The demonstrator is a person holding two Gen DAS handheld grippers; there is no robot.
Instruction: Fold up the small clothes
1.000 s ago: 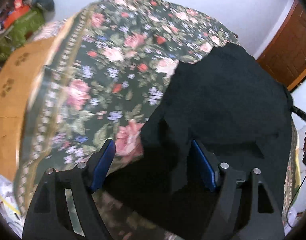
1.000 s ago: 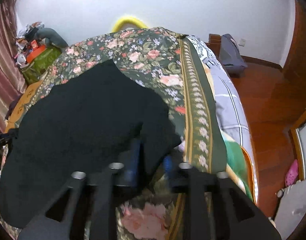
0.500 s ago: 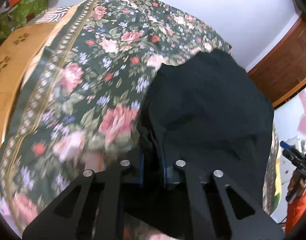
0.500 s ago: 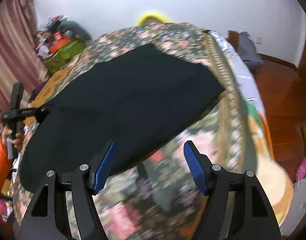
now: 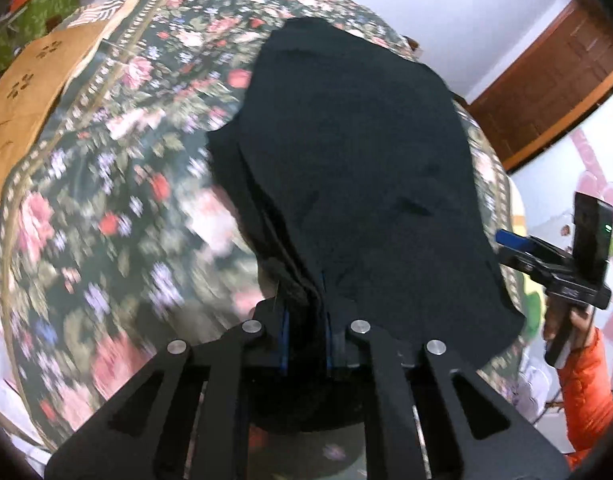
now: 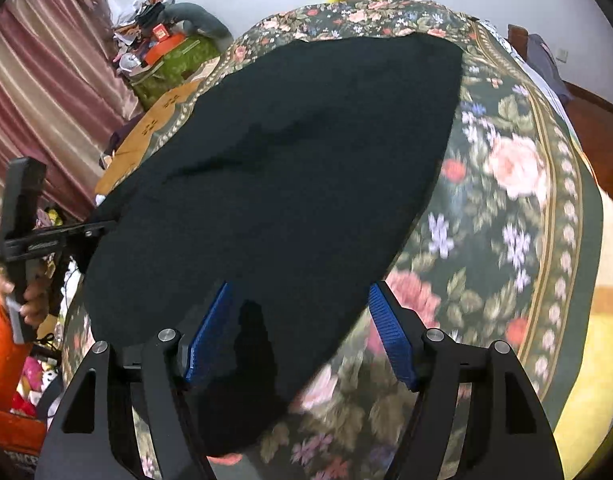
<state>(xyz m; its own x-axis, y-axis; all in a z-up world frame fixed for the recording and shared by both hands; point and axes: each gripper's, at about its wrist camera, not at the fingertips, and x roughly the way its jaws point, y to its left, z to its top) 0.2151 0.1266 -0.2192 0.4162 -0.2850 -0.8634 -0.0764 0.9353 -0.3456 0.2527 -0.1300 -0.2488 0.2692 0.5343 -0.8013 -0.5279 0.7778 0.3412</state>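
A black garment (image 5: pixel 346 152) lies spread on a floral bedspread (image 5: pixel 106 184). My left gripper (image 5: pixel 305 332) is shut on a bunched near edge of the garment, which rises in folds from the jaws. In the right wrist view the same garment (image 6: pixel 290 160) lies flat. My right gripper (image 6: pixel 298 332) is open, its blue pads (image 6: pixel 388 332) straddling the garment's near corner without gripping it. The right gripper also shows at the right edge of the left wrist view (image 5: pixel 554 264), and the left gripper at the left edge of the right wrist view (image 6: pixel 34 236).
The bedspread (image 6: pixel 518 208) covers a bed. A tan wooden surface (image 5: pixel 22 92) lies left of the bed. A green bag and clutter (image 6: pixel 166 52) sit by the pink curtain (image 6: pixel 38 92). A brown door (image 5: pixel 554 80) stands at the right.
My left gripper closed on the garment's edge and has lifted it. My right gripper let go of the garment, opened, and stayed open over the near corner.
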